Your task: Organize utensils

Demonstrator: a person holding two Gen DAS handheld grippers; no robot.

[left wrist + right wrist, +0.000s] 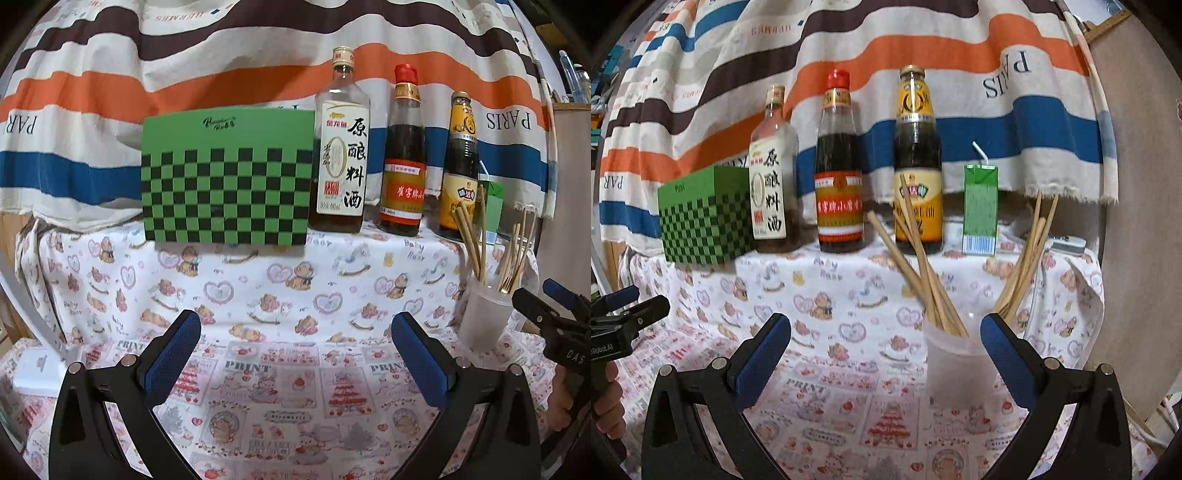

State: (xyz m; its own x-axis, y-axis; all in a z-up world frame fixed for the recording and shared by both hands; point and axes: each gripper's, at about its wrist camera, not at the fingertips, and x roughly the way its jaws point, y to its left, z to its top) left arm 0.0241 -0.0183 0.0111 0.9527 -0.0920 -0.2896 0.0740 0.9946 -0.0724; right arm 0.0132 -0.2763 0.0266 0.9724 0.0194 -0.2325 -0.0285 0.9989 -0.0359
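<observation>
A translucent plastic cup [955, 363] stands on the patterned tablecloth and holds several wooden chopsticks. One bunch [919, 254] leans left and another [1028, 258] leans right. My right gripper [886, 356] is open, and the cup sits between its blue pads, close to the right fingertip [1001, 343]. My left gripper [295, 354] is open over bare cloth with nothing between its fingers. In the left wrist view the cup [484, 317] is far right, with the right gripper [537, 293] just beside it. The left gripper [642, 300] shows at the right wrist view's left edge.
Along the back stand a green checkered box [225, 177], a cooking wine bottle [341, 147], a red-capped sauce bottle [404, 155], a yellow-labelled bottle [918, 158] and a green drink carton [980, 210] with a straw. A striped cloth hangs behind. The table's right edge is near the cup.
</observation>
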